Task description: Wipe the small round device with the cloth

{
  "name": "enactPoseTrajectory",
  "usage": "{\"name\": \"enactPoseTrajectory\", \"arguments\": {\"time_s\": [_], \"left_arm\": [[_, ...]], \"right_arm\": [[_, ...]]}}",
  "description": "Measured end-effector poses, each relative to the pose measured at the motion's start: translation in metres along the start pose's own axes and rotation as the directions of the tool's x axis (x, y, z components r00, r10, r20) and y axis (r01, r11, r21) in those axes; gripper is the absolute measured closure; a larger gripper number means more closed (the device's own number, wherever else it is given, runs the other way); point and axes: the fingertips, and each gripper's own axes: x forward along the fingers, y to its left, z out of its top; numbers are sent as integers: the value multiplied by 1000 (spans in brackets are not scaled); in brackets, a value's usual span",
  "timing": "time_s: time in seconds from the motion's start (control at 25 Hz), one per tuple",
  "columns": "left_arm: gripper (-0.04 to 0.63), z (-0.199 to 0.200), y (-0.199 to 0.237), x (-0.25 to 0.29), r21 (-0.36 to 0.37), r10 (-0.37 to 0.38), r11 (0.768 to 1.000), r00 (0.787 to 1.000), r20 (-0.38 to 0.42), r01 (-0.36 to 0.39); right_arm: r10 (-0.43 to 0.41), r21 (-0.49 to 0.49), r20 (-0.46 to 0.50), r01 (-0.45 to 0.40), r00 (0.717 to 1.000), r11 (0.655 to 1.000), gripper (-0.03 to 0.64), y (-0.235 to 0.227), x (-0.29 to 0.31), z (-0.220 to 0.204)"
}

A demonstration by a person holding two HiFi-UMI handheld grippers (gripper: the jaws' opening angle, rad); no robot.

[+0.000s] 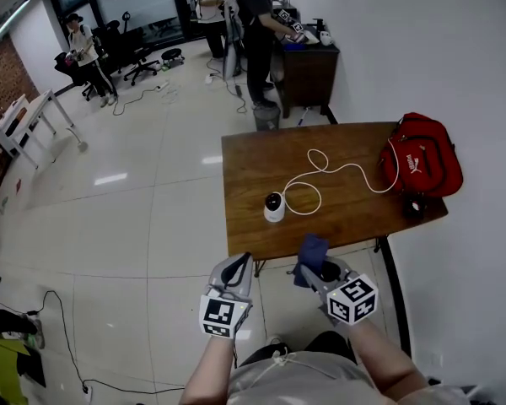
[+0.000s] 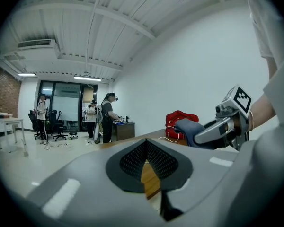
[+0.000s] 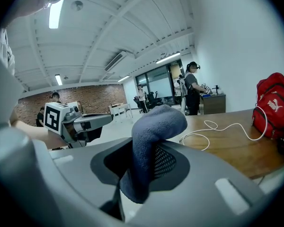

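The small round device (image 1: pixel 274 207), white with a dark top, stands near the front left of the wooden table (image 1: pixel 346 218); a white cable (image 1: pixel 337 172) runs from it toward the bag. Both grippers hover in front of the table's near edge, short of the device. My right gripper (image 1: pixel 314 268) is shut on a blue cloth (image 1: pixel 310 251), which folds up out of its jaws (image 3: pixel 154 136). My left gripper (image 1: pixel 239 267) is shut with nothing between its dark pads (image 2: pixel 132 162). From the left gripper view the right gripper (image 2: pixel 222 126) shows with the cloth (image 2: pixel 189 126).
A red bag (image 1: pixel 422 154) lies at the table's right end against the white wall, a small black object (image 1: pixel 415 206) beside it. Further back stand a dark desk (image 1: pixel 308 66), several people, office chairs (image 1: pixel 131 53) and a white table (image 1: pixel 29 116). A cable trails on the floor (image 1: pixel 59 327).
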Motion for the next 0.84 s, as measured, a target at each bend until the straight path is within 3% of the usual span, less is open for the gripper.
{"name": "enactPoseTrajectory", "arguments": {"time_s": [0.84], "left_arm": [[589, -1, -5, -15, -7, 14, 1000, 1000, 0, -14]], "right_arm": [[9, -39, -34, -10, 999, 999, 514, 16, -3, -3]]}}
